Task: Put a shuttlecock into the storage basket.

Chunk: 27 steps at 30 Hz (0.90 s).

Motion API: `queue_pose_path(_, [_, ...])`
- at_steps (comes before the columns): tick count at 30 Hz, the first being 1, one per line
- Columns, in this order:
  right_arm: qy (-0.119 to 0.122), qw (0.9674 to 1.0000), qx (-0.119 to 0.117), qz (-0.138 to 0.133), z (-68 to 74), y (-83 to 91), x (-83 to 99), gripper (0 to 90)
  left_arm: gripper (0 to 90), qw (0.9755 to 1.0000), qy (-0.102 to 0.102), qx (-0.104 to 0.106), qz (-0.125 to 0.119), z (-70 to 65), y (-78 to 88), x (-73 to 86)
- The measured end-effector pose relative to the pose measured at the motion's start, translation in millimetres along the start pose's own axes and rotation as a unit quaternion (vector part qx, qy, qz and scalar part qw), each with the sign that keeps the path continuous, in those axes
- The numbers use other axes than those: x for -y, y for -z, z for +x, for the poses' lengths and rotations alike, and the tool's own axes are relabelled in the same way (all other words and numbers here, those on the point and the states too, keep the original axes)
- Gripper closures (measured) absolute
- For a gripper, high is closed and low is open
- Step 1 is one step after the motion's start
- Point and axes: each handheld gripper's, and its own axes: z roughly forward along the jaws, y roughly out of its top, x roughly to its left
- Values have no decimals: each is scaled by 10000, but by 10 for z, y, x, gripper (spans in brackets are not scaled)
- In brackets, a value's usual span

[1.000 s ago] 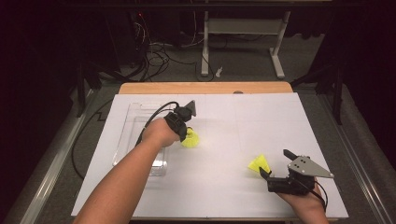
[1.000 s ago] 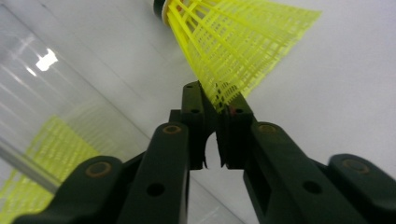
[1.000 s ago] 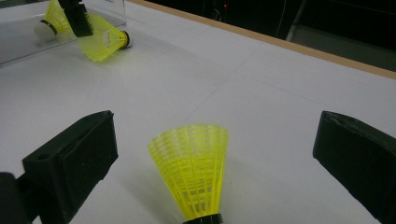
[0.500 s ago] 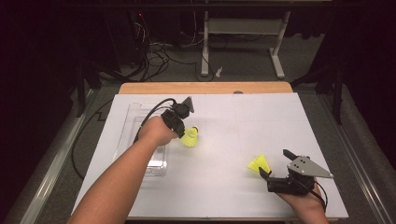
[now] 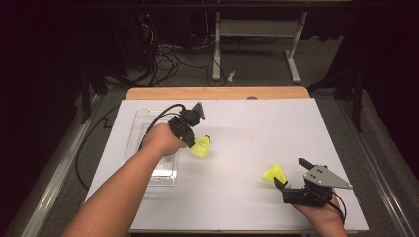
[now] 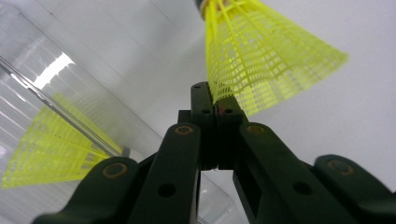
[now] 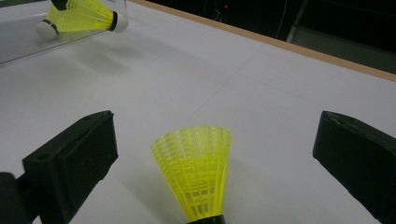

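Lifted since the earlier frame, the left gripper (image 5: 193,140) clamps a yellow mesh shuttlecock's (image 5: 201,146) skirt; next comes carrying it to the clear plastic tray (image 5: 143,129). Right gripper (image 5: 290,177) gapes.

Lab setting: white-covered table (image 5: 276,123), tangled cables (image 5: 168,59) on floor, metal bench frame (image 5: 257,29), dark surroundings.

I'm holding a yellow shuttlecock (image 5: 202,146) in my left gripper (image 5: 193,140), just beside the clear tray (image 5: 143,126). My right gripper (image 5: 290,174) is resting on the white table (image 5: 237,197), jaws apart, a second shuttlecock (image 5: 274,173) lying just beside it.
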Motion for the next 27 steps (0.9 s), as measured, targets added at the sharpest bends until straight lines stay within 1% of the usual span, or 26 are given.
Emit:
queue_pose_path(1, [-4, 10000, -1, 3, 4, 1, -2, 5, 897, 10000, -1, -10, -13, -11, 4, 8])
queue_pose_path(3, [10, 10000, 4, -3, 6, 1, -4, 4, 897, 10000, -9, 55, -3, -44, 4, 30])
queue_pose_path(4, [15, 10000, 7, -4, 7, 3, -5, 4, 897, 10000, -34, 53, 10, -63, 1, 43])
queue_pose_path(7, [26, 10000, 4, -6, 10, 4, -7, 5, 897, 9999, -56, 83, 50, -101, -17, 89])
queue_pose_path(9, [36, 10000, 7, 2, 11, 4, -8, 5, 897, 9998, -43, 151, 115, -113, -30, 123])
queue_pose_path(12, [38, 10000, 7, 4, 14, 2, -8, 5, 897, 9998, -8, 124, 171, -125, -28, 173])
queue_pose_path(16, [31, 10000, 1, 15, 16, -7, -3, 4, 897, 9997, -31, 215, 117, -140, 25, 224])
queue_pose_path(17, [31, 10000, 1, 20, 17, -8, -3, 5, 897, 9997, -38, 211, 104, -148, 43, 238])
queue_pose_path(21, [30, 10000, 5, 28, 18, -11, -1, 5, 896, 9995, -69, 288, 104, -178, 96, 284])
queue_pose_path(22, [27, 10000, 4, 29, 20, -11, -1, 4, 897, 9995, -70, 301, 67, -183, 119, 298])
queue_pose_path(25, [37, 10000, 1, 27, 21, -11, 0, 4, 897, 9995, -70, 312, 44, -192, 184, 337])
queue_pose_path(27, [35, 10000, 0, 25, 23, -11, 0, 5, 896, 9995, -82, 306, 70, -197, 224, 366])
